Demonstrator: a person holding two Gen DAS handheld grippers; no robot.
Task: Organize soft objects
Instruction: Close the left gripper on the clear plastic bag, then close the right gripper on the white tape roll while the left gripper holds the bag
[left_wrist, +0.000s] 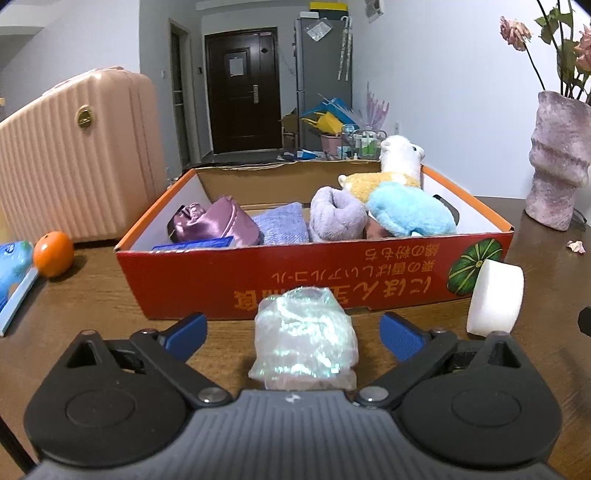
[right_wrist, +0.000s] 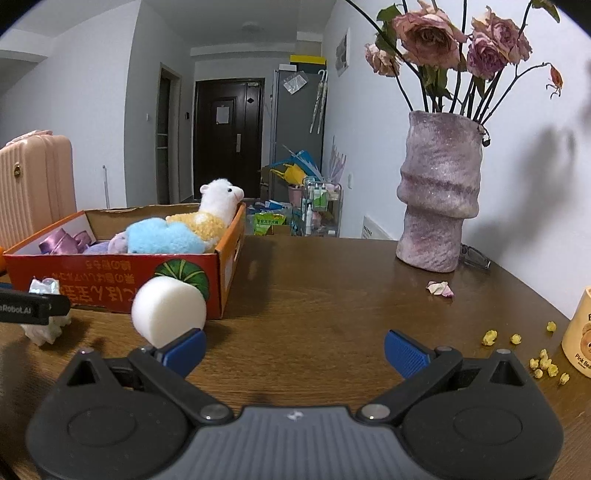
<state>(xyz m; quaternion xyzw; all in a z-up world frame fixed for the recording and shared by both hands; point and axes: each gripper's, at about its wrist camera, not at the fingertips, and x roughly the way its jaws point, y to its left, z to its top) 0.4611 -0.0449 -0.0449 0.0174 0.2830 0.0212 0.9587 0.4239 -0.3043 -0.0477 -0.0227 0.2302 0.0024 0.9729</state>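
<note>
A crinkly iridescent plastic bundle (left_wrist: 304, 339) sits on the tabletop (left_wrist: 110, 302) directly between the blue pads of the left claw (left_wrist: 293, 334), which stands released, the pads clear of the bundle on both sides. Just beyond the bundle is the red cardboard box (left_wrist: 258, 273), already holding a satin pouch (left_wrist: 218, 221), a lilac cloth (left_wrist: 282, 225) and plush toys, including a blue one (left_wrist: 410, 214). To that claw's right a white foam cylinder (right_wrist: 168, 312) lies against the box front, just off the left pad of the right claw (right_wrist: 295, 350), also released and empty. The step in hand looks like picking up the bundle; the next move calls for a gentle squeeze, then a lift over the box wall
</note>
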